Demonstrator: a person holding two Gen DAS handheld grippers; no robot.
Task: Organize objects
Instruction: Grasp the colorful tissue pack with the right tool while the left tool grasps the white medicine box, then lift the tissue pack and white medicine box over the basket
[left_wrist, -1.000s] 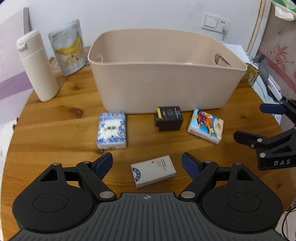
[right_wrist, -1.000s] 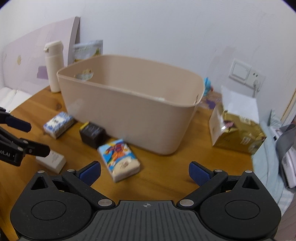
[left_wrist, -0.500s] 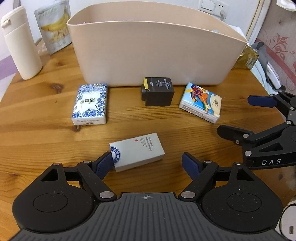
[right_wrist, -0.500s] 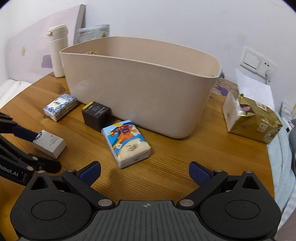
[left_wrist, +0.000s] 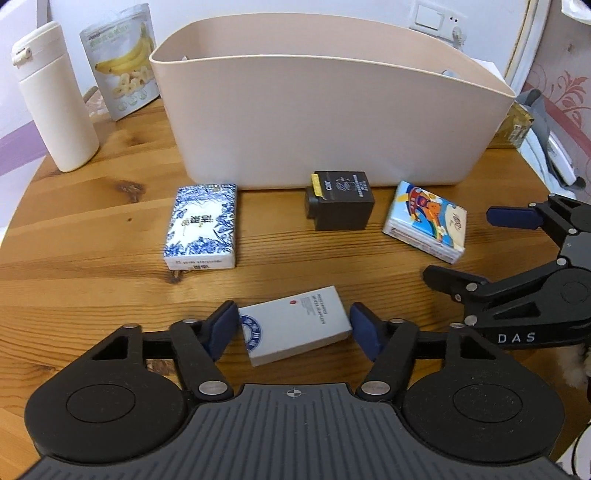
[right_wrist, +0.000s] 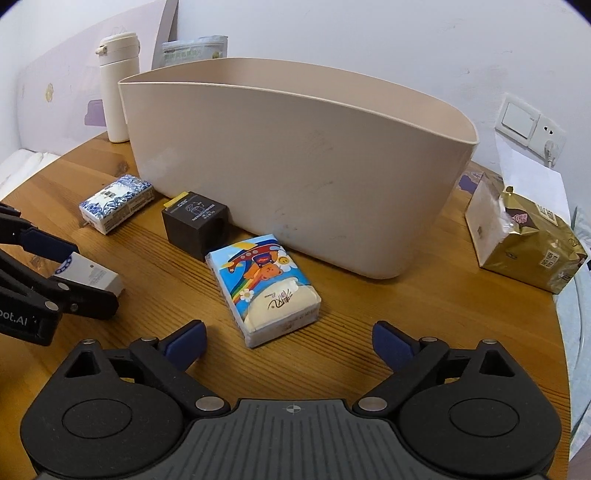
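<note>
While the left claw (left_wrist: 291, 326) straddles the white box (left_wrist: 295, 325) unclenched, skewed closing could twist it; right claw (right_wrist: 288, 341) gapes empty.

Bright, even indoor light, soft shadows under the boxes, mostly sharp, strong fisheye bending and dark vignette at the corners

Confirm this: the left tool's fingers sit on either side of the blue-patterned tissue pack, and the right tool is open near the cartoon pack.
One thing is wrong: the left tool straddles the white box, not the blue-patterned tissue pack, as the left wrist view shows. The right tool is open near the cartoon pack.
</note>
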